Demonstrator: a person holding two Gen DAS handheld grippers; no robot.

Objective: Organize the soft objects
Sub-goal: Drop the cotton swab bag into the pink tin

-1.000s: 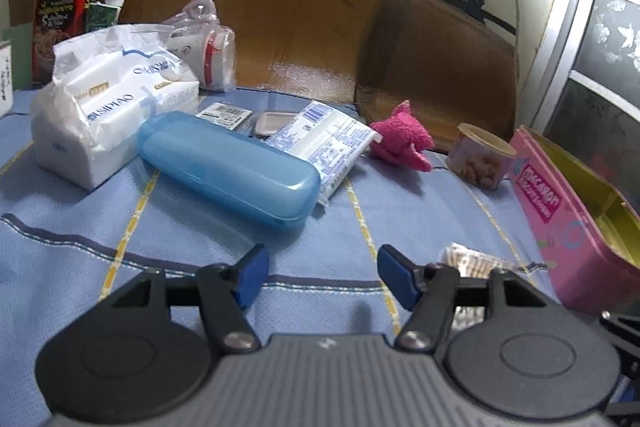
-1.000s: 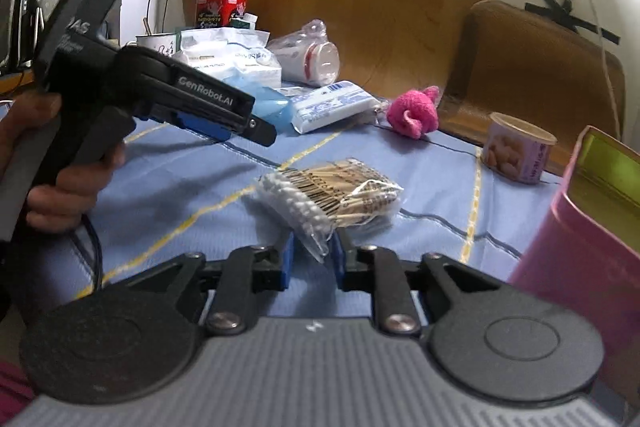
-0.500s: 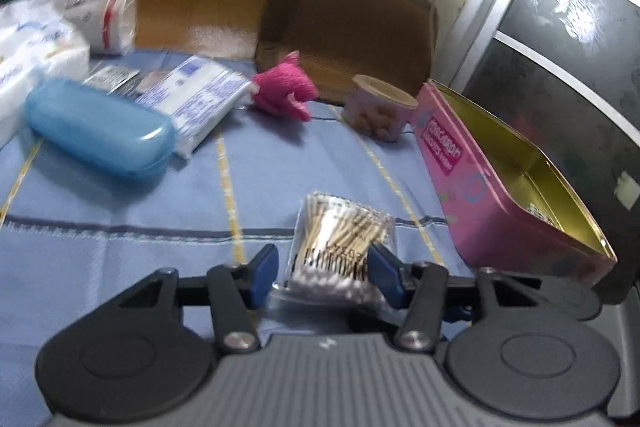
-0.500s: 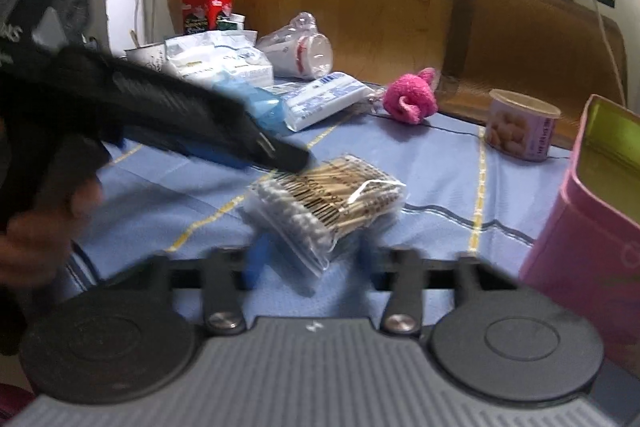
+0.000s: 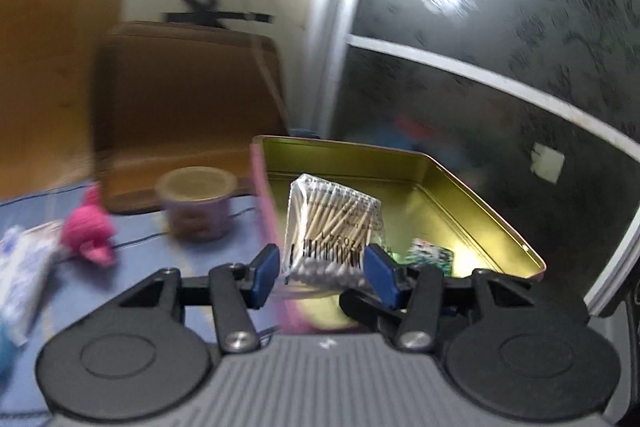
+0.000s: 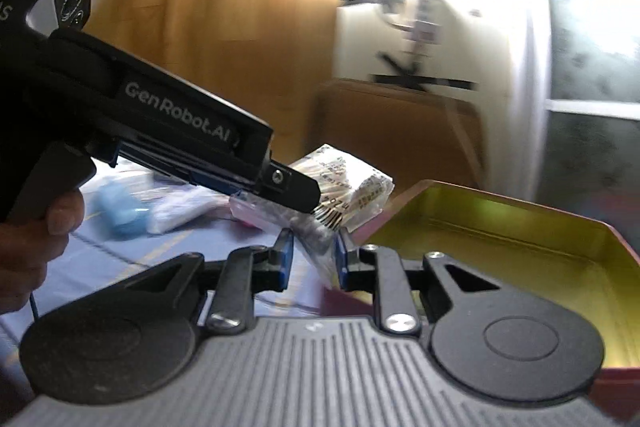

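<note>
The left tool (image 5: 322, 273) grips a clear bag of cotton swabs (image 5: 334, 227) by its lower end, both blue pads pressed against its sides, and holds it in the air over the near corner of the open pink tin (image 5: 472, 203). The right tool (image 6: 311, 259) sits just below the left one, its pads narrowly apart on either side of the same bag's bottom edge; whether they actually pinch the plastic I cannot tell. The tin's gold inside holds a small printed packet (image 5: 430, 255). On the blue desk (image 5: 160, 255) left of the tin stand a small round cup (image 5: 196, 203) and, farther left, a pink plush toy (image 5: 90, 231), both blurred.
</note>
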